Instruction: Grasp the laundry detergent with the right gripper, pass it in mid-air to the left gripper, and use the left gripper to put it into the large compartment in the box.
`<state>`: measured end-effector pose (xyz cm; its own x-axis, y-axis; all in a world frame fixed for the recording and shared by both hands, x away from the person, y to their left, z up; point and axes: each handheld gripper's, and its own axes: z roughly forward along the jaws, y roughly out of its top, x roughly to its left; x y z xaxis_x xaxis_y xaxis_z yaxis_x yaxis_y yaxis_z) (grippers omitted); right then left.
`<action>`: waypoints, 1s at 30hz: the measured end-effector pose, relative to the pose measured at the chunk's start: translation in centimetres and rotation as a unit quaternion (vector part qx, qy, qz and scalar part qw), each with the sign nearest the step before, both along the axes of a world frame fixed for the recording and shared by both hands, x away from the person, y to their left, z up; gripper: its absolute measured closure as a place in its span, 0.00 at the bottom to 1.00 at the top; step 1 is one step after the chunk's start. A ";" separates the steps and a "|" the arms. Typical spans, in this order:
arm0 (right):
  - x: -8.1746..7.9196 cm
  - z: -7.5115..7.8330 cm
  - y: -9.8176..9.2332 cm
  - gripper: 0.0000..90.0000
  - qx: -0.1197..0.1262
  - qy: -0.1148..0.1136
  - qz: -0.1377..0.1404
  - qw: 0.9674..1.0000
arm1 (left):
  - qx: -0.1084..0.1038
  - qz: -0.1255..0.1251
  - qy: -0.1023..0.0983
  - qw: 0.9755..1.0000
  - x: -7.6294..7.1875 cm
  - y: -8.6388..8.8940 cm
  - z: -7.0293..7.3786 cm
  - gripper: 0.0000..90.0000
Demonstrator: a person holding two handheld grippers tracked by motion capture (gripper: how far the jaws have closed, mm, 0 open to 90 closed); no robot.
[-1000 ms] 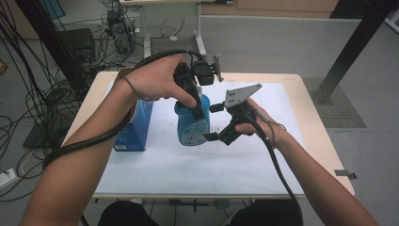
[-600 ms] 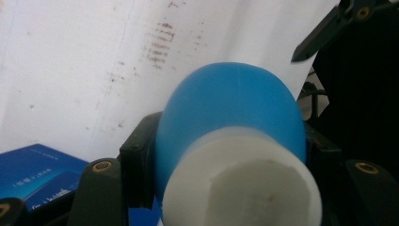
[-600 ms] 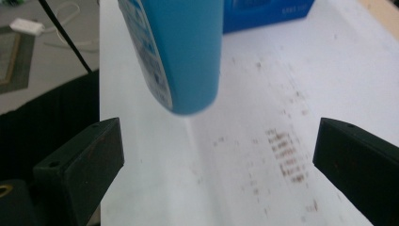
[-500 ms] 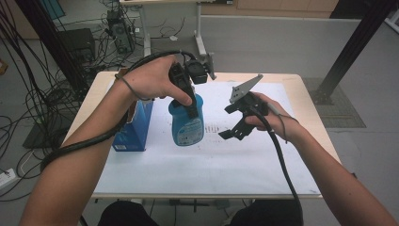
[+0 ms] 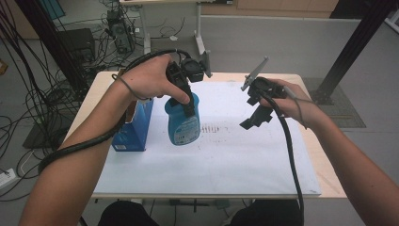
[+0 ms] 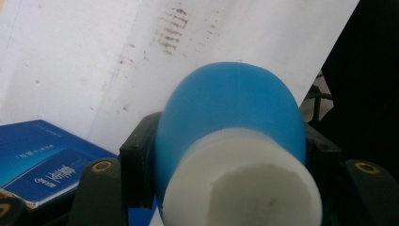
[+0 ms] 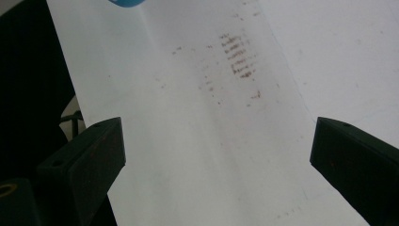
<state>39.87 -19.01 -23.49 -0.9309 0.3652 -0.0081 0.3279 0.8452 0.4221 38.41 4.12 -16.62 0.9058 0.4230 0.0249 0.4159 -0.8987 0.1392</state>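
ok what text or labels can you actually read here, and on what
Nothing can be read for certain.
blue bottle: pale label with print, too small to read.
blue box: white print on its face in the left gripper view, blurred and turned; white patch low on its side, illegible.
white paper: brown smudges, no writing.

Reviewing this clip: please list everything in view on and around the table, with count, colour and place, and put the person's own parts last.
Bottle: one, blue with a white top, upright left of the table's middle, clamped near its top.
Box: one, dark blue, standing just left of the bottle.
Sheet: one, white, covering most of the table, with brownish smudges right of the bottle.
Table: one, pale wood, bare along its edges.
Loose cables: many, black, on the floor at left.
Left gripper: black, shut on the bottle.
Right gripper: black, jaws apart, empty, raised over the sheet right of the bottle.
Forearms: two, entering from the bottom.
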 end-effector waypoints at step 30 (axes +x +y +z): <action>1.6 5.5 -0.5 0.06 -0.060 -0.004 -0.030 0.998 | 0.006 0.081 -0.012 0.997 1.3 1.6 2.2 0.42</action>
<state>41.48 -19.48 -17.97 -0.9070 0.4164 -0.0631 0.3766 0.8690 0.3211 39.69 5.72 -14.39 0.8244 0.5636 0.0526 0.5527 -0.8215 0.1402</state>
